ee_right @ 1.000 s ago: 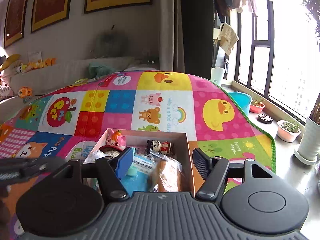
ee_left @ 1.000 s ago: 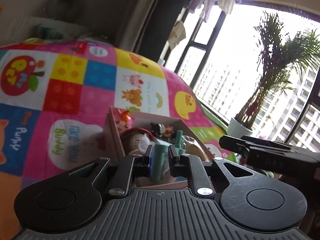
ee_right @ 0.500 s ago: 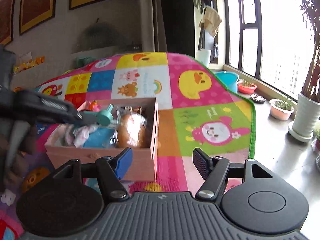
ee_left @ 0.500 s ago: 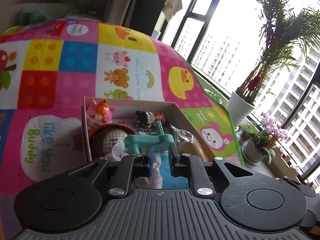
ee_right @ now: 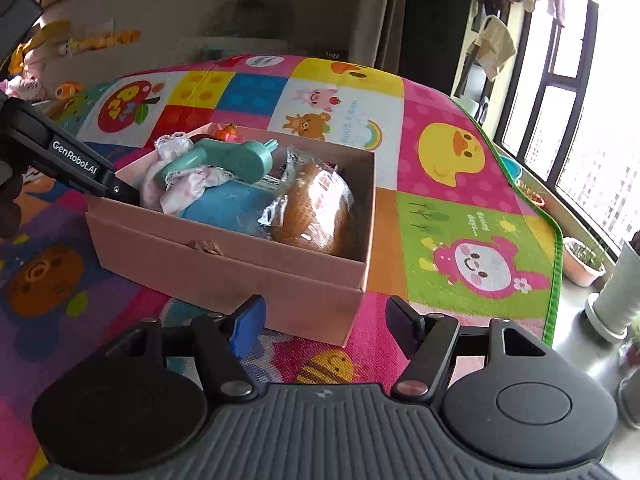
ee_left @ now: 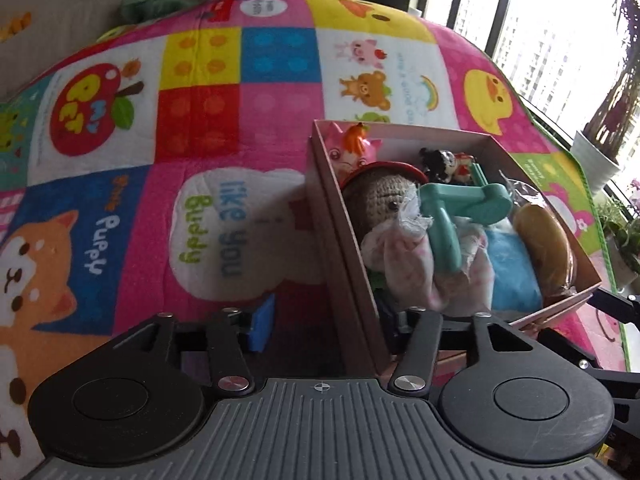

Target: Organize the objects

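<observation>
L gripper [ee_left: 326, 326] is spread wide w/ nothing between the fingers; its blue-padded finger [ee_left: 262, 326] sits outside the box [ee_left: 344, 240], the other finger is down inside, so the box's near side wall runs up between them. Can't tell if either finger touches the wall. From the R cam the L gripper's black arm, marked GenRobot.AI, ends at the box's left corner

R gripper [ee_right: 324, 326] is also spread, empty, hanging just short of the box's [ee_right: 224, 264] near right corner, apart from it. Blue pad [ee_right: 248, 324] on its left finger, black finger on the right; the corner shows between them, just ahead

Box is pink card, open top, sitting on a play mat [ee_left: 208, 128]. Ahead of the L gripper, inside the box: teal toy [ee_left: 460, 208] lying on top of the pile, resting on a pink-white cloth [ee_left: 404, 260]. Crochet doll [ee_left: 376, 204] w/ red rim just behind the cloth, pink fox toy [ee_left: 348, 148] in the far left corner, small dark figure [ee_left: 444, 160] at the far wall. Blue item [ee_left: 512, 268] right of the cloth, wrapped bun [ee_left: 544, 244] against the right wall

From the R gripper: teal toy [ee_right: 228, 158] sits top left of the pile over the cloth [ee_right: 184, 188], bun [ee_right: 316, 212] in the nearest right corner of the box, blue item [ee_right: 228, 204] between them

Mat [ee_right: 460, 200] runs to a green edge on the R gripper's right; beyond it bare floor, plant pots [ee_right: 584, 260] by a window [ee_right: 592, 120]
</observation>
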Demonstrator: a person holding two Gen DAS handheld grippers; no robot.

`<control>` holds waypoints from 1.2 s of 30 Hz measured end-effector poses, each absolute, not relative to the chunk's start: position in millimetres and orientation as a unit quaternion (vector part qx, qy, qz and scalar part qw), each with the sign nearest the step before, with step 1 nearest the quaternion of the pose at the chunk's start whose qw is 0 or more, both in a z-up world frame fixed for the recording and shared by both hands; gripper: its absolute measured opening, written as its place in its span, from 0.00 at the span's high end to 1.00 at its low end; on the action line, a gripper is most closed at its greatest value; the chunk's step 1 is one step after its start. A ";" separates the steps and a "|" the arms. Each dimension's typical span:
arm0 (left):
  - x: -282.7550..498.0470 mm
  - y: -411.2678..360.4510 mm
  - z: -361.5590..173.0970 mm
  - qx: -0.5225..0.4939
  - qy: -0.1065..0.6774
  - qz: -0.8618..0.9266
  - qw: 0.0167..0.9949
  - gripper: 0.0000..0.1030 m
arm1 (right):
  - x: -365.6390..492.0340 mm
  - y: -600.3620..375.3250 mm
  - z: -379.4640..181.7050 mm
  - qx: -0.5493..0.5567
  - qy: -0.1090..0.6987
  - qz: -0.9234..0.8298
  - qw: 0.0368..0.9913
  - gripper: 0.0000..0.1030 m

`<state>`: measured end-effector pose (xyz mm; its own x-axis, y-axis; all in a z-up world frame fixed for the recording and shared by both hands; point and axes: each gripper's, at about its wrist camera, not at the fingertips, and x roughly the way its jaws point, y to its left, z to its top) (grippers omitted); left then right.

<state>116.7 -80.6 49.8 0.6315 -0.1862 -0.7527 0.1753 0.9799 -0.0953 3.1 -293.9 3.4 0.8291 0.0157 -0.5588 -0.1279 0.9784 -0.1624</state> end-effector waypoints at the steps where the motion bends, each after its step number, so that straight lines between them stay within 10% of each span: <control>1: 117.3 -74.2 50.4 -0.010 0.416 -0.094 0.905 0.37 | 5.5 -288.2 5.1 -0.102 0.289 0.047 0.951 0.34; 13: 144.1 34.2 39.3 -0.053 0.385 -0.037 0.921 0.02 | 54.9 -197.9 8.2 -0.110 0.299 0.073 0.945 0.34; 23: 152.0 50.8 24.2 -0.099 0.374 -0.061 0.920 0.00 | 61.0 -175.1 3.0 -0.145 0.298 0.040 0.942 0.33; 36: 43.1 40.2 65.6 -0.052 0.320 -0.051 0.945 0.01 | -31.6 -174.3 0.1 -0.045 0.344 0.036 0.937 0.00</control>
